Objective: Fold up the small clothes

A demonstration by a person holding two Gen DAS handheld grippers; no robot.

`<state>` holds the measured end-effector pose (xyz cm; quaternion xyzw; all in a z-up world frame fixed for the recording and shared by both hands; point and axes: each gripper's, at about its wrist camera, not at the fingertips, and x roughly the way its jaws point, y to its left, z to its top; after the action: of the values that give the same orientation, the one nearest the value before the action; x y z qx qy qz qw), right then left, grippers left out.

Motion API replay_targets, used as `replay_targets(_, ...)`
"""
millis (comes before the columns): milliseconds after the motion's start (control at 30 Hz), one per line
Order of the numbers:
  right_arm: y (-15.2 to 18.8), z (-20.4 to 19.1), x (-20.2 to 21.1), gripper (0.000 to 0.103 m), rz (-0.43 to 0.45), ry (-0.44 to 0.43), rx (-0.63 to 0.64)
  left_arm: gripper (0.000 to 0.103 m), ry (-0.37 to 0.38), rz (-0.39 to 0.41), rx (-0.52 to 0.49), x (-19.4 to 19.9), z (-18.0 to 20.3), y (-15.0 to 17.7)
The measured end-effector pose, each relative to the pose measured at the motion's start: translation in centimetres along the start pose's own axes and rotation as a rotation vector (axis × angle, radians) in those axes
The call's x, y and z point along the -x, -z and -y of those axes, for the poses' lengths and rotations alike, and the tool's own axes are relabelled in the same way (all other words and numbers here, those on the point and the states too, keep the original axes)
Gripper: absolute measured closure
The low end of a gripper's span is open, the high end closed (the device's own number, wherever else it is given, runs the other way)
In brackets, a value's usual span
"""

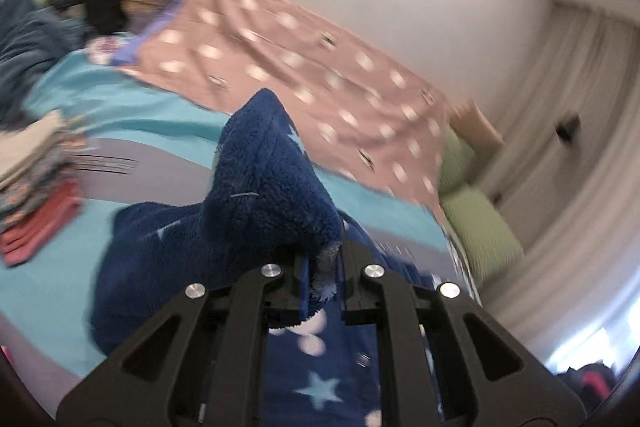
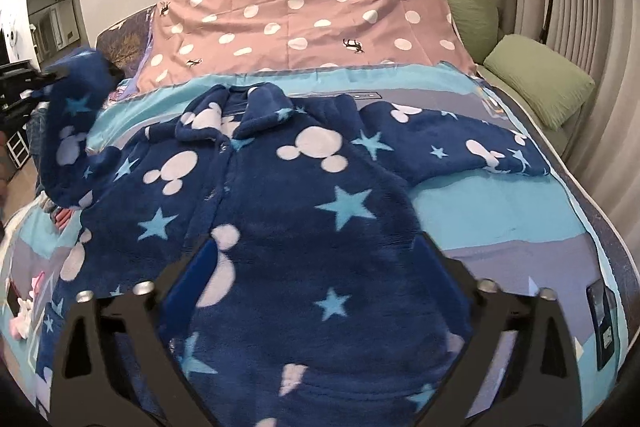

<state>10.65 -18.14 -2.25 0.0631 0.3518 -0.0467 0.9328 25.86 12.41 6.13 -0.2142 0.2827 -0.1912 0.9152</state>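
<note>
Left hand-held gripper (image 1: 324, 263) pinches fleece jacket (image 2: 280, 195) sleeve; right hand-held gripper (image 2: 316, 259) spread above.

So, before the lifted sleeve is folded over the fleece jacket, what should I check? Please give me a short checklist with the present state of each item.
1. Left gripper holds the sleeve cuff: ok, the fleece is pinched between its fingers.
2. Right gripper free: ok, open above the jacket body, holding nothing.
3. Fleece jacket lies flat, front up: ok, on the bed cover.
4. Other sleeve spread out: ok, flat toward the green pillows.
5. Folded stack out of the way: ok, it lies beside the jacket, apart from it.
6. Grip deep enough to hold: cannot tell, the left view is blurred.
</note>
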Motion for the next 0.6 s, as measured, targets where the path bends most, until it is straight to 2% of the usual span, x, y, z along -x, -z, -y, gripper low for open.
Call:
replay_targets(33,-0.2,0.6,-0.2,0.023,-0.013,-0.019,-0.006,0.093,0.020,-0.039,-0.031,-1.6,1.6,1.4)
replay_targets(100,-0.6,1.4,-0.6,0.043,-0.040,-0.047,-0.027,0.093,0.050,-0.100,-0.058,-4.0,3.6,3.1)
replay_targets(167,-0.9,2.4,-1.4,0.049,-0.085,-0.088,-0.070,0.092,0.064,-0.171,-0.089,-6.9,5.3,5.6)
replay_targets(233,-1.2,3.3,-2.2,0.050,-0.117,-0.130,-0.109,0.083,0.048,-0.239,-0.118,-9.4,6.2,8.1)
replay_targets(300,-1.3,3.5,-2.7,0.050,-0.128,-0.152,-0.106,0.051,0.026,-0.294,-0.136,-10.8,6.5,10.3)
replay_targets(367,-1.5,3.6,-3.1,0.049,-0.113,-0.178,-0.087,0.046,0.006,-0.314,-0.154,-11.3,6.5,11.5)
replay_targets(467,-1.9,3.5,-4.2,0.049,-0.122,-0.214,-0.073,0.036,-0.001,-0.321,-0.154,-9.8,6.1,12.3)
replay_targets(533,-2.4,3.3,-5.7,0.049,-0.180,-0.261,-0.079,0.031,-0.018,-0.289,-0.145,-7.8,5.1,11.9)
replay_targets(600,-2.8,3.2,-7.2,0.049,-0.244,-0.322,-0.110,0.025,-0.060,-0.248,-0.181,-5.8,4.7,11.6)
